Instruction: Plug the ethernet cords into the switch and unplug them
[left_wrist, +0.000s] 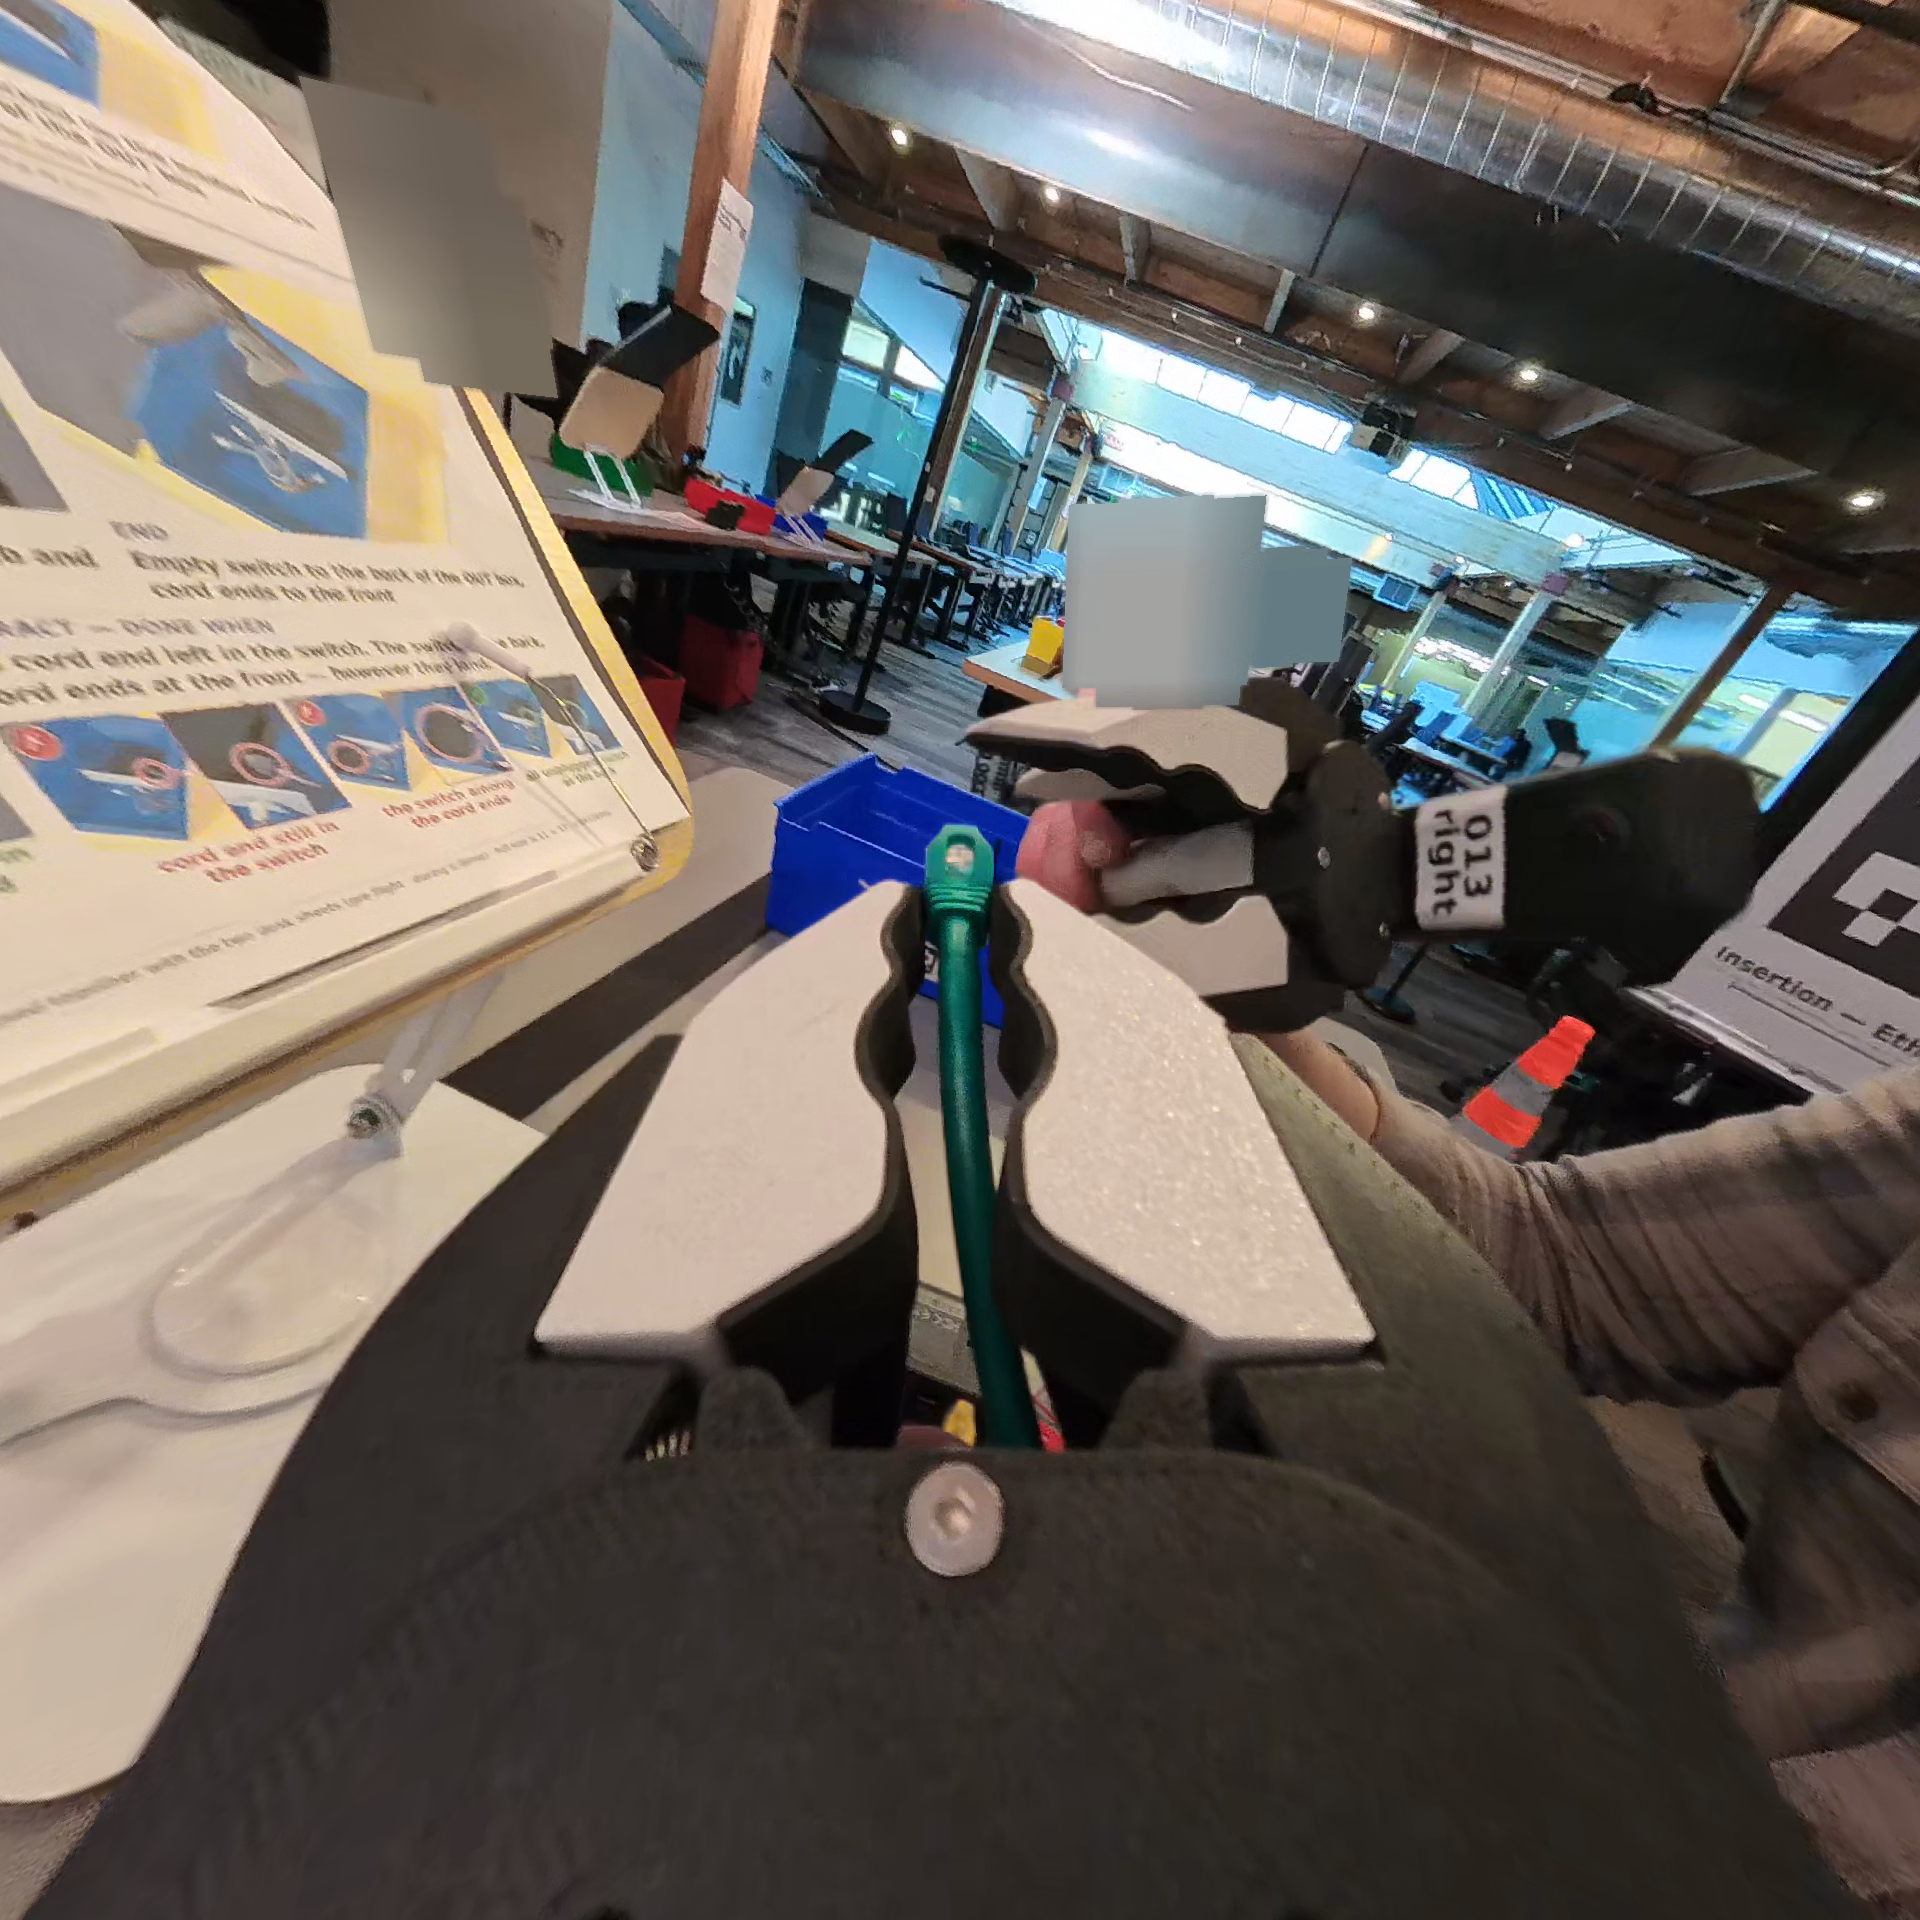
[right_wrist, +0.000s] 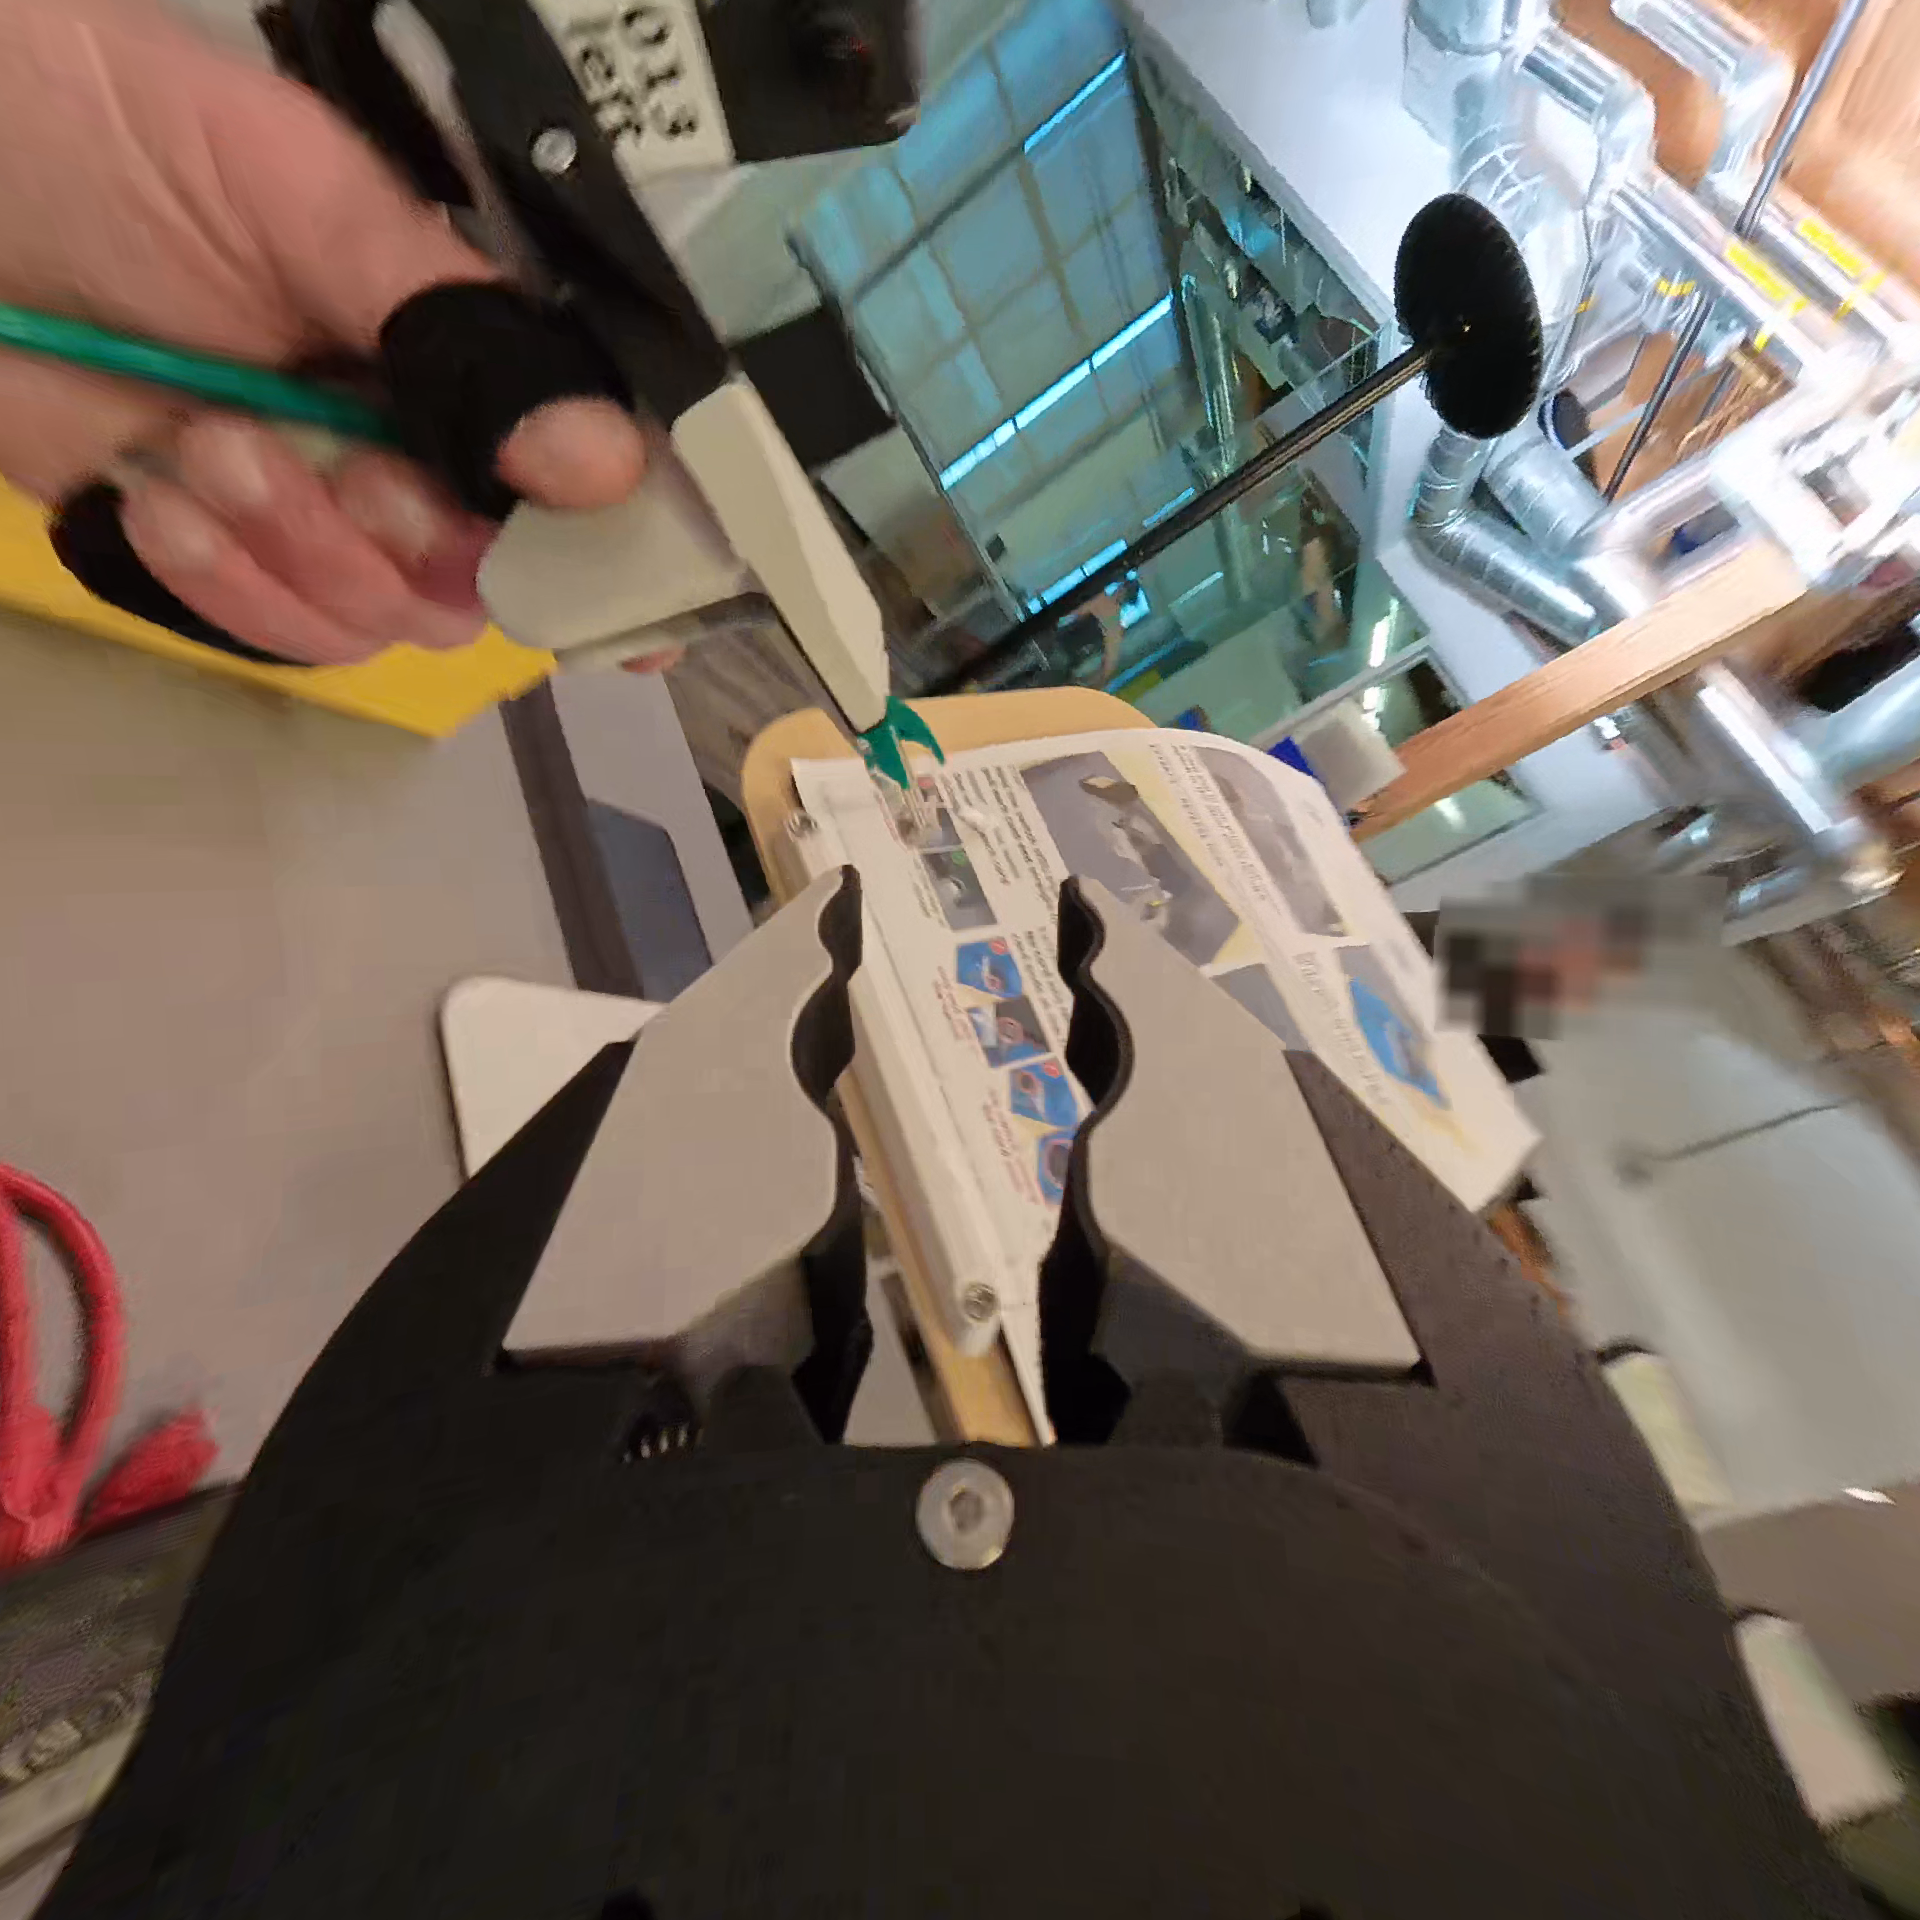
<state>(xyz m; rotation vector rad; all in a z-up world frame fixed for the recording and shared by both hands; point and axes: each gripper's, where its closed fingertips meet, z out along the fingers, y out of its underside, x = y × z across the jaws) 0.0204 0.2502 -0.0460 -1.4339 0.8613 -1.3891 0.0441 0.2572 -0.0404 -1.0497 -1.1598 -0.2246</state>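
Note:
My left gripper (left_wrist: 951, 904) is shut on a green ethernet cord (left_wrist: 961, 1091). The cord runs up between the fingers and its plug (left_wrist: 961, 857) sticks out past the tips, held up in the air. In the right wrist view the left gripper (right_wrist: 868, 707) shows from the side with the green plug (right_wrist: 896, 750) at its tip and the cord (right_wrist: 187, 369) trailing left past a hand. My right gripper (right_wrist: 961, 904) is open and empty; it also shows in the left wrist view (left_wrist: 1049, 805) to the right, open. The switch is not in view.
An instruction sheet on a stand (left_wrist: 312, 623) rises at the left; it also shows in the right wrist view (right_wrist: 1091, 935). A blue bin (left_wrist: 883, 842) sits beyond my left fingertips. A red cord (right_wrist: 62, 1330) lies at the left edge. A yellow bin (right_wrist: 312, 675) stands behind the hand.

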